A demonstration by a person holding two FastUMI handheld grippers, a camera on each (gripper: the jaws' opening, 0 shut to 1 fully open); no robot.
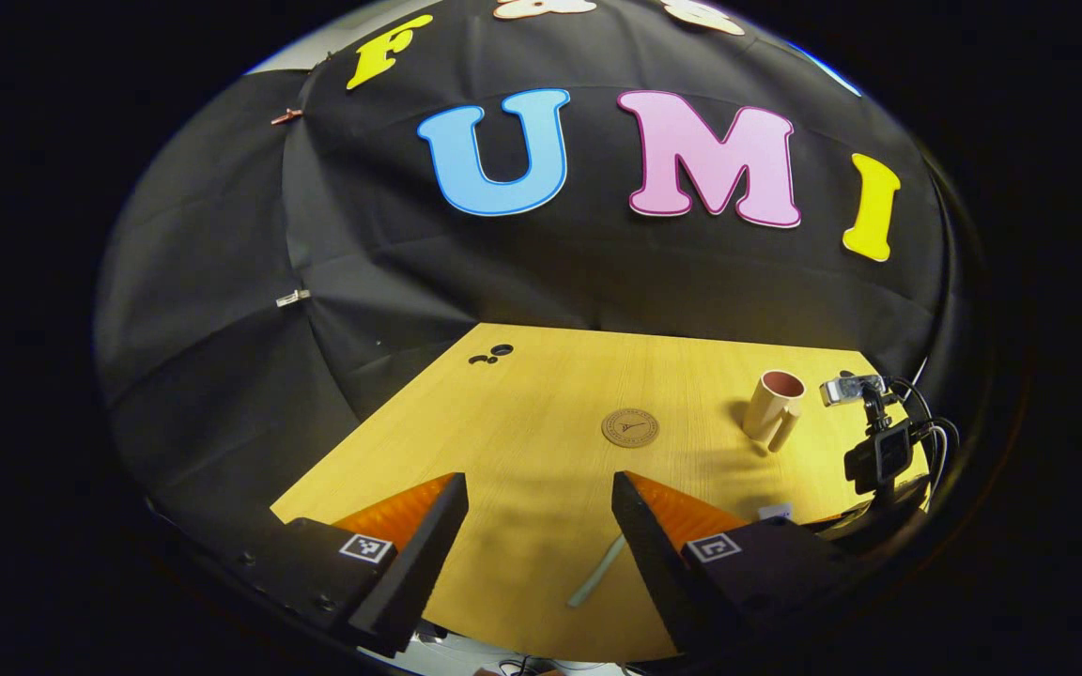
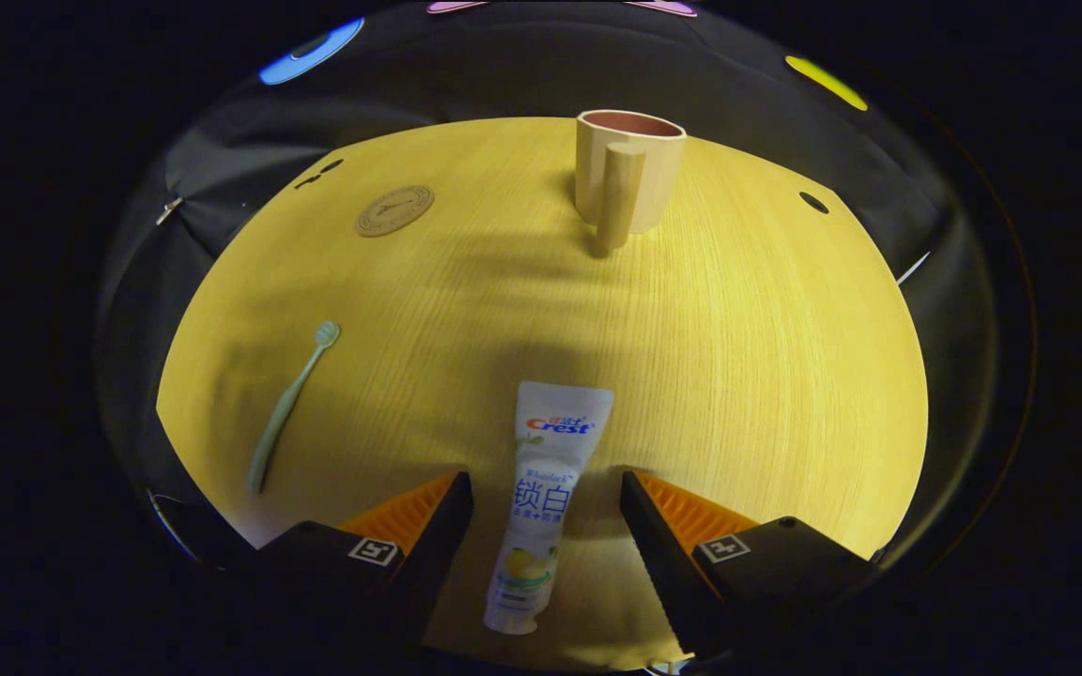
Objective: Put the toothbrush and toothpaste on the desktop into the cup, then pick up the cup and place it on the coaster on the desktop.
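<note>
The right gripper (image 2: pixel 546 512) is hovering wide open and empty, its fingers straddling the white plastic toothpaste tube (image 2: pixel 546 498) lying flat on the yellow wooden desktop (image 2: pixel 766 357). It should be lowering squarely and closing across the tube's middle. The beige handled cup (image 2: pixel 628 169) is standing straight ahead, the round cork coaster (image 2: pixel 394 209) ahead-left, the pale green toothbrush (image 2: pixel 289 404) to its left. The left gripper (image 1: pixel 538 526) is also waiting open, holding nothing

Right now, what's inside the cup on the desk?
Nothing sticks out of the cup; its reddish inner wall shows near the rim, but the bottom is hidden. The toothbrush and toothpaste lie on the desktop.
</note>
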